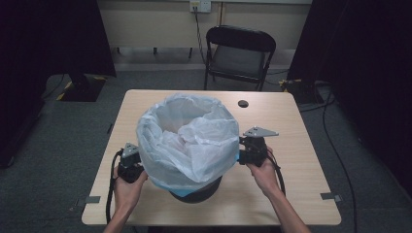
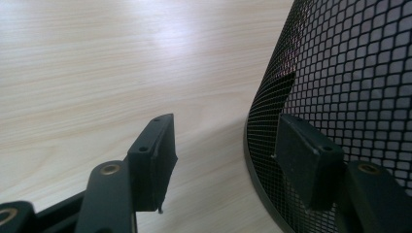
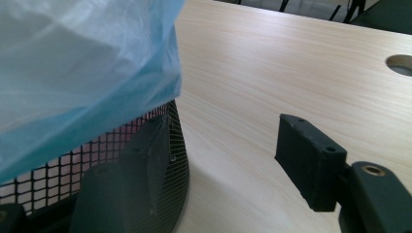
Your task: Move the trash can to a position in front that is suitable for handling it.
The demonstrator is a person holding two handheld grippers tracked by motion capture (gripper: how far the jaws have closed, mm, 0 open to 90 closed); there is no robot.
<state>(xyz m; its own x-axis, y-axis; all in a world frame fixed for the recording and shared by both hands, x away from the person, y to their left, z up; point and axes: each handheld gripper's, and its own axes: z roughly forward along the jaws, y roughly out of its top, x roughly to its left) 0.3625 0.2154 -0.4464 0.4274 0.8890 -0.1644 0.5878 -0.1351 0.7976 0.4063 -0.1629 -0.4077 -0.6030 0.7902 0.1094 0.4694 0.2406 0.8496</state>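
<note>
High view: translucent pale-blue plastic liner bag (image 1: pixel 187 141) already draped over rim of black wire-mesh round bin (image 1: pixel 197 192), mid light-wood table (image 1: pixel 291 145); skirt uneven, likely needs tugging down. Left gripper (image 1: pixel 137 162), right gripper (image 1: pixel 241 151) flank bin.

Left gripper view: fingers (image 2: pixel 158 155) spread, gripping nothing, mesh just beside.

Right gripper view: fingers (image 3: pixel 308 155) released, bag hem above.

high view looking down and forward over the table (image 1: pixel 301 145) | both gripper views sitting low, close against the mesh bin (image 2: pixel 340 73), sharing tabletop
</note>
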